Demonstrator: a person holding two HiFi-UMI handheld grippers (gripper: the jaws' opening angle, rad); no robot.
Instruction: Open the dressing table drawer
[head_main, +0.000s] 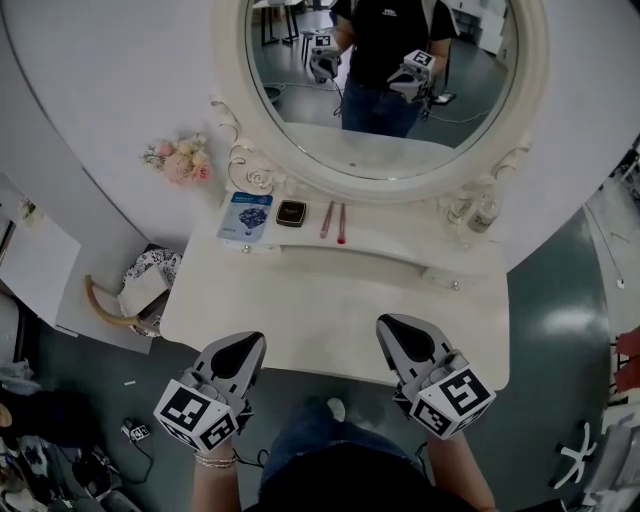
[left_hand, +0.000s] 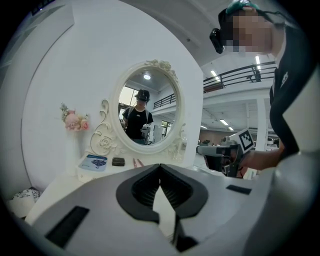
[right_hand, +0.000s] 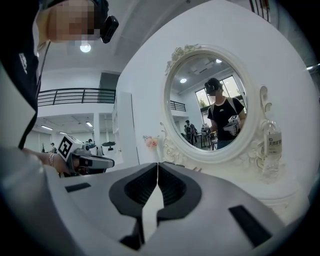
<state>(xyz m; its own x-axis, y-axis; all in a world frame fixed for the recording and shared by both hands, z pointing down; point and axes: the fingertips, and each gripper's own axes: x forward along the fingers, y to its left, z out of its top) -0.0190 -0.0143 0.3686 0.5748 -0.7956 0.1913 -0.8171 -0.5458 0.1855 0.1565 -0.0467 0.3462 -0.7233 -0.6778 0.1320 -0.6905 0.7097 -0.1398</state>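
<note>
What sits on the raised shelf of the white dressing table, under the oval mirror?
A blue booklet, a small dark case, two pink sticks and a clear plastic bottle. The drawer front below is closed, hiding anything inside.

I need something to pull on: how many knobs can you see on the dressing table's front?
2. One knob sits at the left, below the blue booklet; the other knob at the right, below the bottle. More may hide under the tabletop edge.
</note>
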